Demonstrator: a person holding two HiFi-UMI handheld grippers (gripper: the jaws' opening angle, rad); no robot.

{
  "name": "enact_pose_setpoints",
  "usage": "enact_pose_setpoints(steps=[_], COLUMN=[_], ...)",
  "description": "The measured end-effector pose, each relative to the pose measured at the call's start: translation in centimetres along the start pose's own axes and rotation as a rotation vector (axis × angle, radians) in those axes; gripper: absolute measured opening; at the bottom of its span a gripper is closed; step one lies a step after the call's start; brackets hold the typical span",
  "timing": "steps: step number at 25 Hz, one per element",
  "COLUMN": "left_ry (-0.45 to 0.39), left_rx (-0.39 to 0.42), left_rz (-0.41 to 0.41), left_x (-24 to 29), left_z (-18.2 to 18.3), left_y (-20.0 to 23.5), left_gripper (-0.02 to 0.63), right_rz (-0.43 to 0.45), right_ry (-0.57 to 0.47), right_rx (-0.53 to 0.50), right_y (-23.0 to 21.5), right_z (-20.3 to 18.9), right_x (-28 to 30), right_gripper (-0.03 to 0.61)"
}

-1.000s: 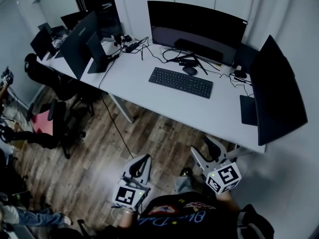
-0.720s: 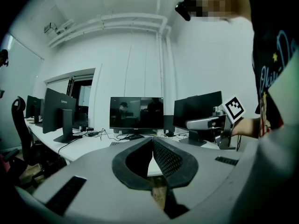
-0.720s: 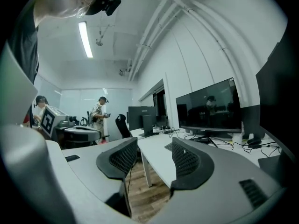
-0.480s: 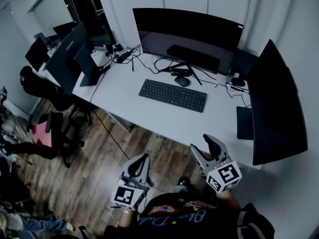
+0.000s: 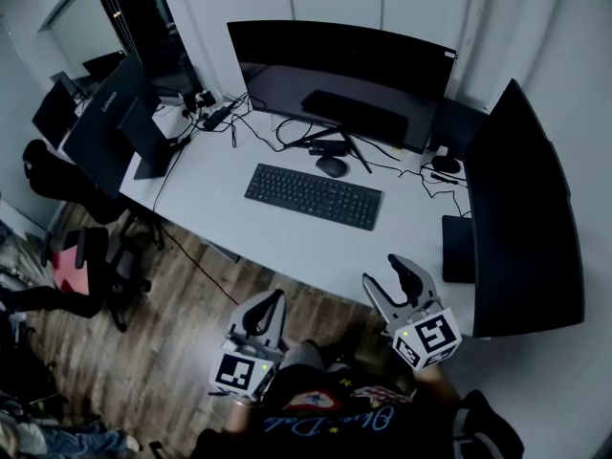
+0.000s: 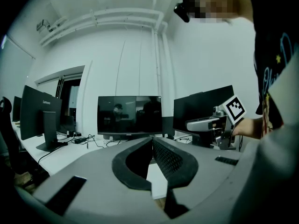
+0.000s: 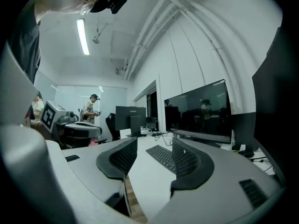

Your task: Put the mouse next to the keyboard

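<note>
Head view: dark oval mouse (image 5: 332,166) behind keyboard (image 5: 313,196); monitor (image 6: 39,113) reads Lenovo; left gripper (image 6: 152,139) jaws touching, right gripper (image 7: 154,139) jaws apart, both empty.

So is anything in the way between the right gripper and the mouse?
Yes, the keyboard. The mouse sits behind it, close to the monitor. The open right gripper is at the near edge of the desk, so it would probably have to reach over the keyboard. Nothing tall stands in that path.
</note>
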State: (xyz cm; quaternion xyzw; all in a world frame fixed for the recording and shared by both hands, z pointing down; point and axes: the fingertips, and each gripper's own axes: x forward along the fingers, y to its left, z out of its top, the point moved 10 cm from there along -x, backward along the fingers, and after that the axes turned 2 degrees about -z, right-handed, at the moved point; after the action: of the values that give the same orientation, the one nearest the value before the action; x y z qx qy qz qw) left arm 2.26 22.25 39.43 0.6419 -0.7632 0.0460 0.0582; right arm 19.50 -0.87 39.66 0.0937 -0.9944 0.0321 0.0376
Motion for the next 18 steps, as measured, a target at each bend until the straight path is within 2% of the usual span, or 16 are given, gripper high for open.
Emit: enact_pose_setpoints(steps=[8,18], left_ry=[-0.006,-0.031], left_rx=[-0.001,-0.021], left_rz=[-0.053,-0.122], left_x=[5.3,13.3], left_z=[0.2,1.5], left_y=[2.8,10.9], left_gripper=[0.003,0.003], right_rz=[-0.024,-0.08], right_ry=[0.01,0.059], right_rx=[-0.034,-0.078], right_y=[-2.7,-6.1], right_z=[0.8,2.1], right_x=[3.3,12.2], right_gripper=[0.199,0.199])
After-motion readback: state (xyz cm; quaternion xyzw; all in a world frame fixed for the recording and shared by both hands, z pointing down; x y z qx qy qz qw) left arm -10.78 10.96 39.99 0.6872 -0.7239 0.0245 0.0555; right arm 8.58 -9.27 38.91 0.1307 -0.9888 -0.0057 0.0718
